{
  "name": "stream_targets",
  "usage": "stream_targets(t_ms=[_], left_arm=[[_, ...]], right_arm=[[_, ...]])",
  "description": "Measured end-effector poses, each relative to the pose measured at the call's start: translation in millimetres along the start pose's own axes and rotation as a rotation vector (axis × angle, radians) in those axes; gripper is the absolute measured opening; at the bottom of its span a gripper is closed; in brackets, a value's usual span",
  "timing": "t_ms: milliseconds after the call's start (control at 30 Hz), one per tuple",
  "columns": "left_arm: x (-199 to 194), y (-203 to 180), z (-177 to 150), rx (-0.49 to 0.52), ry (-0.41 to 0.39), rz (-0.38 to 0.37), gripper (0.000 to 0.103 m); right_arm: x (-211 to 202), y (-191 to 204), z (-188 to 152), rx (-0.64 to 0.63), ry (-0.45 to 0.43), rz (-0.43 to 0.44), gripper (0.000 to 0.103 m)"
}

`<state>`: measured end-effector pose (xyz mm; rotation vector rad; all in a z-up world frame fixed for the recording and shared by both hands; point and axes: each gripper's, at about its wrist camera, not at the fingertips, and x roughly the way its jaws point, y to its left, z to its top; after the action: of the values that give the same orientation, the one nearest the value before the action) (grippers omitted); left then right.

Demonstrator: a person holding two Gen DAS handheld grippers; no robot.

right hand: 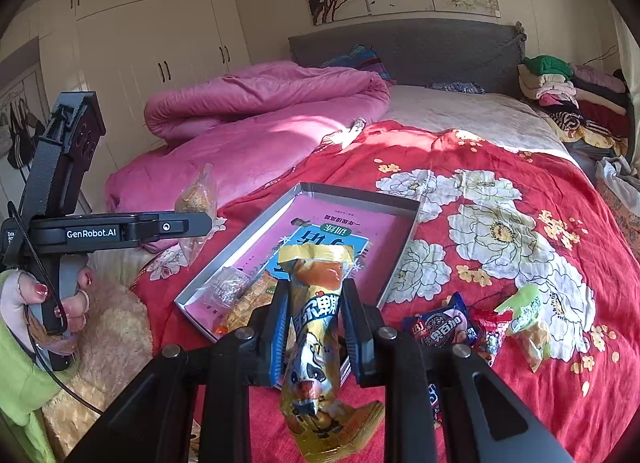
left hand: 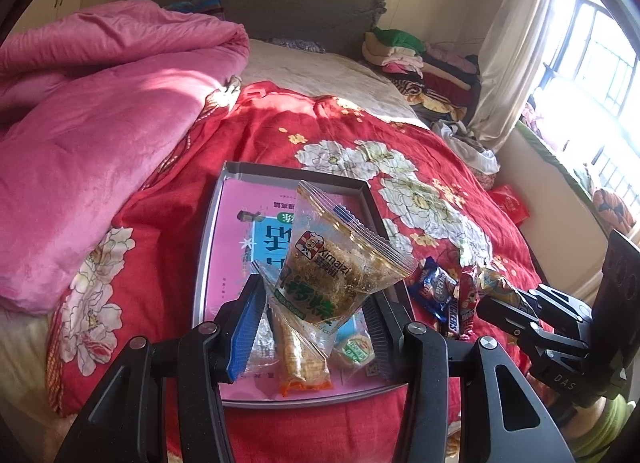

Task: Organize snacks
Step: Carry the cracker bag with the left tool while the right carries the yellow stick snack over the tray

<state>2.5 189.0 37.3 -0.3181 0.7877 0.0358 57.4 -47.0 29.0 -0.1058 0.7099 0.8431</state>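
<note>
A grey box lid [left hand: 208,247] [right hand: 360,193] with a pink printed bottom lies on the red floral quilt. My left gripper [left hand: 316,303] is shut on a clear bag of brown floss snack [left hand: 340,259] and holds it above the lid; the bag also shows in the right wrist view [right hand: 198,199]. My right gripper [right hand: 316,303] is shut on a long yellow wrapped snack [right hand: 318,303], just right of the lid. An orange cracker pack [left hand: 300,359] [right hand: 248,299], a clear wrapped snack [right hand: 228,283] and a small green pack [left hand: 356,347] lie in the lid.
Loose snacks lie on the quilt right of the lid: a blue packet [right hand: 440,327] [left hand: 436,291], a red packet [right hand: 490,327], a green one [right hand: 528,311]. A pink duvet [left hand: 100,123] is heaped at the left. Folded clothes [left hand: 420,67] are stacked by the headboard.
</note>
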Motion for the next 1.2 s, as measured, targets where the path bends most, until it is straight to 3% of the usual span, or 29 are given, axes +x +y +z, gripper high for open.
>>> stream_targets(t_ms=[567, 1200], left_arm=[[-4, 25, -9, -0.028, 0.021, 0.051, 0.051], [25, 27, -25, -0.030, 0.145, 0.090, 0.051]], right_arm=[[14, 18, 2, -0.048, 0.022, 0.026, 0.025], [42, 37, -9, -0.133, 0.103, 0.058, 0.025]])
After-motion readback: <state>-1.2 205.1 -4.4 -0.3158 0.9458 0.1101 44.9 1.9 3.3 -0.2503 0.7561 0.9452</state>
